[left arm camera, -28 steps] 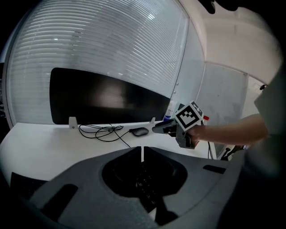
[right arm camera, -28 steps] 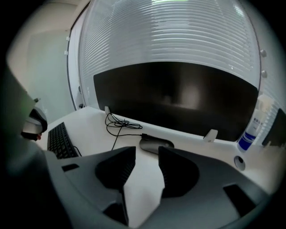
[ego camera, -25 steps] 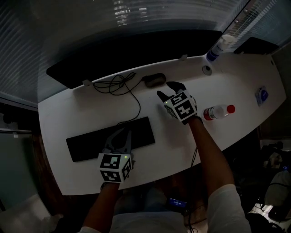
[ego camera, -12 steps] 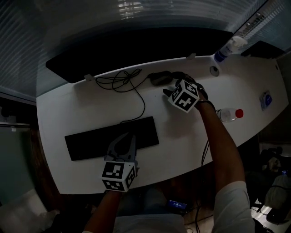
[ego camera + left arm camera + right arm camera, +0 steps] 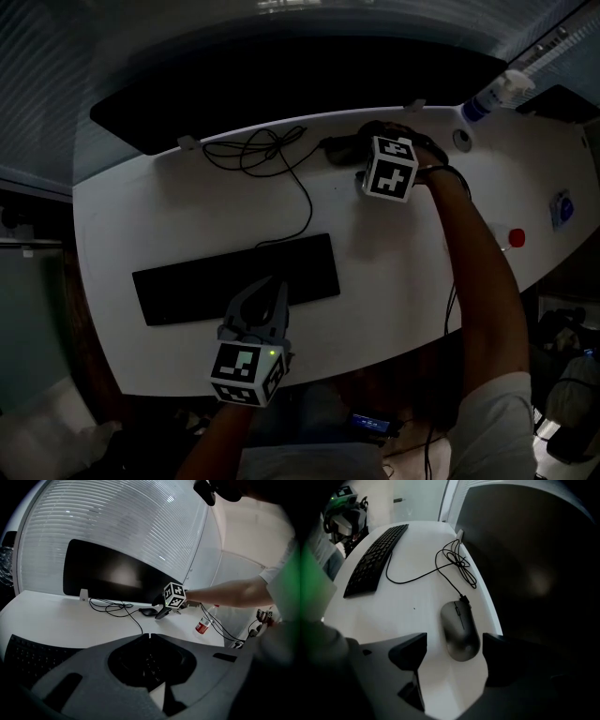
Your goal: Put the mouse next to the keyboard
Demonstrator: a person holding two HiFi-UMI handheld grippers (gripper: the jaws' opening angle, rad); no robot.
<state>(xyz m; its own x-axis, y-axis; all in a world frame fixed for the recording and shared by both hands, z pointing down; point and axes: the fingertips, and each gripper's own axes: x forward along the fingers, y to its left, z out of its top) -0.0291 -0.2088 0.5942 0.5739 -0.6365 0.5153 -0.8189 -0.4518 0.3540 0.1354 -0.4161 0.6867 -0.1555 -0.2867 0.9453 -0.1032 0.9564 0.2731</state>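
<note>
The mouse (image 5: 460, 630) is a smooth, dark grey oval with a matte shell. A thin scroll wheel sits in a slot along the middle of its front half, and there is a faint round mark near its tail. It lies flat on the white counter (image 5: 394, 262), well apart from the keyboard (image 5: 234, 279), out past the keyboard's far right corner and close to the counter's back edge. A black cable (image 5: 291, 187) leaves its nose, bunches into loose loops beyond the keyboard's far side, and one strand runs down to the keyboard's far edge.

The right tool (image 5: 454, 641) hangs over the mouse, pointing steeply down. Its jaws have just been opening and now stand wide, one on each side of the mouse's rear half. There is bare counter between each jaw and the shell, so nothing is gripped.

The left tool (image 5: 272, 283) is over the keyboard's near edge, a little right of its middle. Its jaws are closed tip to tip with nothing between them, and keys show dimly through the hollow behind the tips.

Behind the keyboard, along the counter's back edge, stands a wide dark monitor (image 5: 281, 94), with the mouse just in front of its right part. Farther right than the keyboard, past the outstretched arm, a bottle (image 5: 202, 624) with a red label stands on the counter.
</note>
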